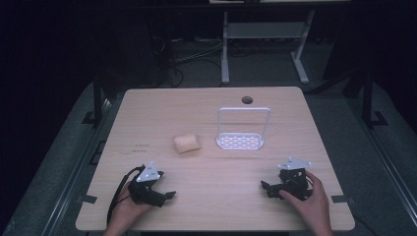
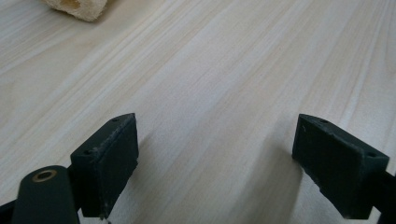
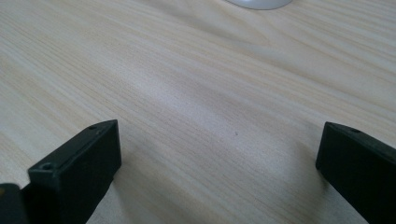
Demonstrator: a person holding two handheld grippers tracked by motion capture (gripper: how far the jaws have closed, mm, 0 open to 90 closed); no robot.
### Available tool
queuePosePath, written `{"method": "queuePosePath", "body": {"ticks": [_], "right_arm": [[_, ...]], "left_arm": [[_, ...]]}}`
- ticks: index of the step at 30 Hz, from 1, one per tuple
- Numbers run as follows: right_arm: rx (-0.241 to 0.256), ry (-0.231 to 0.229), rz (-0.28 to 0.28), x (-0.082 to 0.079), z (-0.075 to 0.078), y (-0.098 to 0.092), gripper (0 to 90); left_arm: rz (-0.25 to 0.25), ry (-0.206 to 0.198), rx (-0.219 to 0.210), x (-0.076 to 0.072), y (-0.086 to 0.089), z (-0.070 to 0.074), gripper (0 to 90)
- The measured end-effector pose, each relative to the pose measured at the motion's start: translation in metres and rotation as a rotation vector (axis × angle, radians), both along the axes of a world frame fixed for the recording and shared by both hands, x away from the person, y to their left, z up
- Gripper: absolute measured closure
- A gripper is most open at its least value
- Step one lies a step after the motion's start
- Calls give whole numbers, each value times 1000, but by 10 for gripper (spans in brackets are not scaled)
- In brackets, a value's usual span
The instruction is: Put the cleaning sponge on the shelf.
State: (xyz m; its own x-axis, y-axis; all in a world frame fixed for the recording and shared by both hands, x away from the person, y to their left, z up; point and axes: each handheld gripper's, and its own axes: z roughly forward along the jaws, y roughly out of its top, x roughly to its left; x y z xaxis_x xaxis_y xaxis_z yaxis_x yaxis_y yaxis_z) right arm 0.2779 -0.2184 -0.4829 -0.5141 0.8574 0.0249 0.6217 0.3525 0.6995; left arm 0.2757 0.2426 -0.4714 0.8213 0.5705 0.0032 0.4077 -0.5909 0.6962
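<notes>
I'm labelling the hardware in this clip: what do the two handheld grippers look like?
Both are black. The left gripper carries a grey three-cornered plate on top and trails a black cable that loops back past the hand. The right gripper has the same grey plate. Up close, the fingers are blocky black pads with small screw holes and scuffed edges; a brass-ringed hole sits beside the left one.
</notes>
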Motion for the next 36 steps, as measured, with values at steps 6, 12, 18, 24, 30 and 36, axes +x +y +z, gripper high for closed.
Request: {"method": "queuePosePath", "body": {"ticks": [6, 12, 18, 24, 30, 36], "right_arm": [[-2, 1, -1, 0, 0, 0, 0], [0, -2, -2, 0, 0, 0, 0], [0, -1, -3, 0, 0, 0, 0], [-2, 0, -2, 0, 0, 0, 0], [-3, -1, -3, 0, 0, 0, 0], [-2, 0, -2, 0, 0, 0, 0]], "left_arm": [[16, 8, -21, 3, 4, 5, 142], [39, 7, -48, 7, 12, 13, 142], [50, 7, -58, 9, 16, 18, 142], [47, 1, -56, 15, 18, 24, 142], [57, 0, -69, 19, 19, 28, 145], [61, 2, -72, 24, 20, 32, 144]]}}
